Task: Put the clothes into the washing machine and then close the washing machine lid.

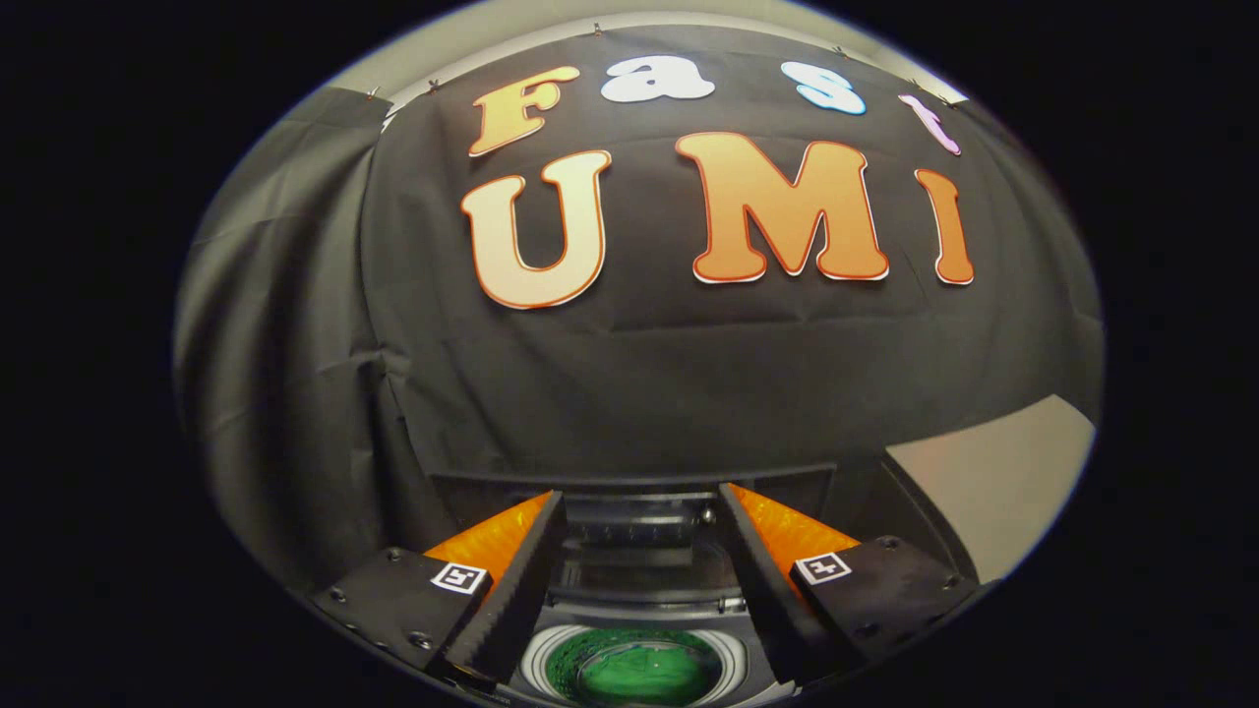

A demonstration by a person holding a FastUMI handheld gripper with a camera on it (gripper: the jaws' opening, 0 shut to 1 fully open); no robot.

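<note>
Fingers of the gripper (639,521) stand wide apart and hold nothing. Between them, down low, sits the washing machine (639,580), dark and boxy, with its lid (644,526) standing up at the back, I think. The round drum (539,657) is open, and something green (634,669) lies inside it. That looks like the clothes, already in. So I think the lid is the job left to do.

What could go wrong? The gripper is up high and tipped toward the wall, so it could reach for the lid and miss it. A finger could slip off the smooth edge. The lid could drop fast and bang. If cloth pokes over the rim, the lid might not shut flat.
</note>
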